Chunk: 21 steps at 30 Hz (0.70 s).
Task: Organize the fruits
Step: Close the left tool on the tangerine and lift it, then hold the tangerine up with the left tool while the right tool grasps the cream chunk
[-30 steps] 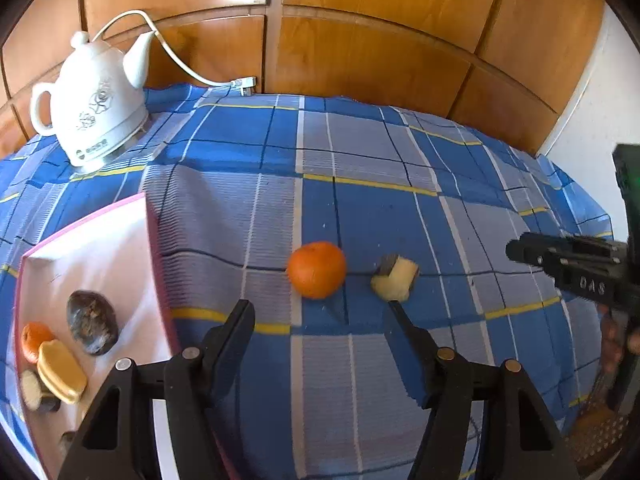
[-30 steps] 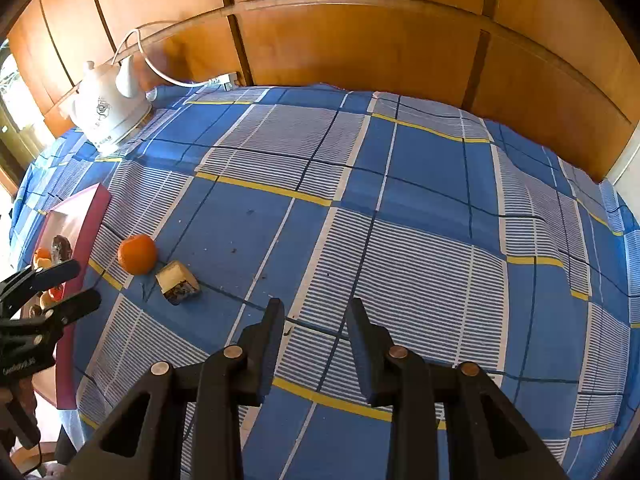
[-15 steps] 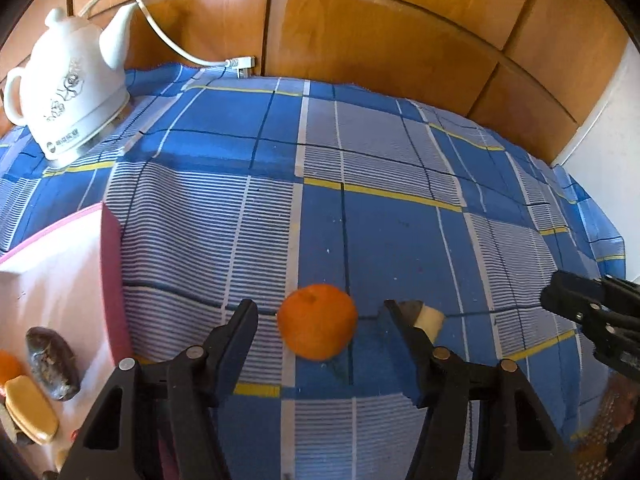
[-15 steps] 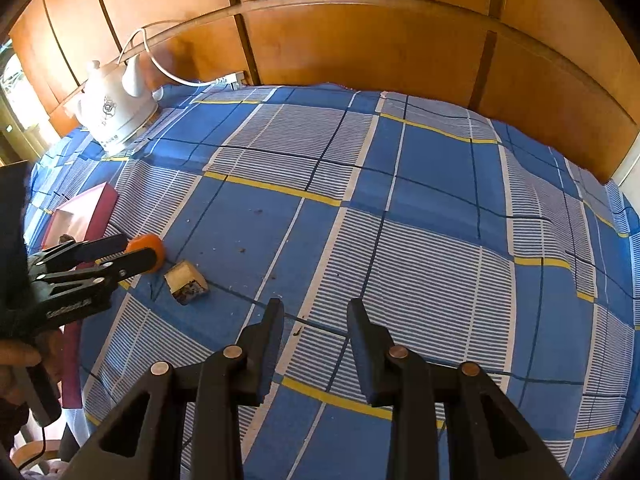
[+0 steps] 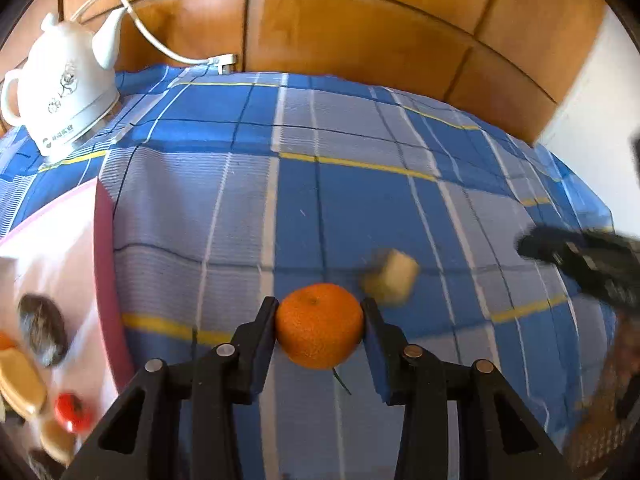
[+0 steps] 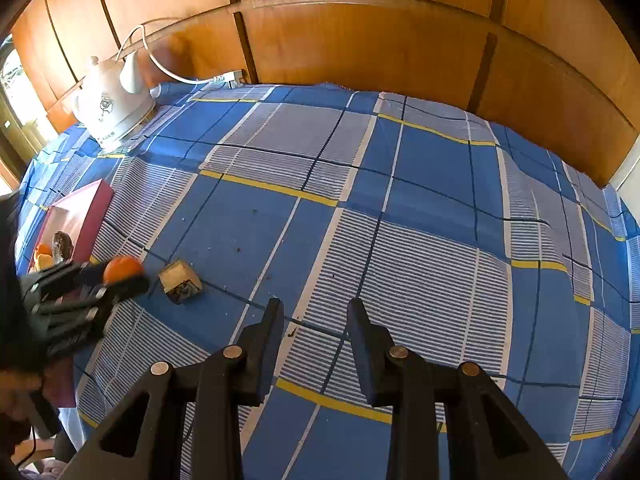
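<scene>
Overall, blue plaid cloth (image 6: 420, 208), wooden panelling (image 6: 360, 40).

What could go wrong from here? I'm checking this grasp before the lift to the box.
The left gripper has just been closing, and its pads now press the orange near their tips only; the round fruit might roll out during the lift. The pale cube-shaped piece lies close beside the right-hand finger and could get knocked. The pink box wall stands between fruit and compartment; a low carry might clip it.
</scene>
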Motion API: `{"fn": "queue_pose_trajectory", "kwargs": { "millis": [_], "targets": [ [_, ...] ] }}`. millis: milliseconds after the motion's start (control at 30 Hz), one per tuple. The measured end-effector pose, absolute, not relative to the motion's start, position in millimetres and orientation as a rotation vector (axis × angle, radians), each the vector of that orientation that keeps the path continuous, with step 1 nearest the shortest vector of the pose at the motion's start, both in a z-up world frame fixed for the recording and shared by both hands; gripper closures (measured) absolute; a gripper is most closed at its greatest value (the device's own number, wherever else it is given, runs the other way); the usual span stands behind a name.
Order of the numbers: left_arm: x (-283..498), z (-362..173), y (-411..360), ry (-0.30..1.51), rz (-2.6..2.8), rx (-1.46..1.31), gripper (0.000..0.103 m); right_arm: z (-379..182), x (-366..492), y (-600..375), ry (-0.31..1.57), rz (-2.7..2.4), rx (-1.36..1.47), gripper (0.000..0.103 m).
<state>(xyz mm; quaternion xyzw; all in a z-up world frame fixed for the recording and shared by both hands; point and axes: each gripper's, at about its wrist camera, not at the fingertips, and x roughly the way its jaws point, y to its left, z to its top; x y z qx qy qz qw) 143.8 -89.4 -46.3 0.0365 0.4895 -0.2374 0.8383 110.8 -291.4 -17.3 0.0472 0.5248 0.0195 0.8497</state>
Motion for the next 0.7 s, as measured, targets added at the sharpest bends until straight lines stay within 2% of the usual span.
{"fn": "queue_pose_trajectory", "kwargs": {
  "millis": [300, 700],
  "targets": [
    [74, -58, -99, 1.001, -0.558, 0.206, 0.061, -20, 110, -292, 1.112, 0.031, 0.088, 0.07],
    [69, -68, -96, 0.961, -0.548, 0.19, 0.061, -19, 108, -287, 1.103, 0.083, 0.113, 0.07]
  ]
}}
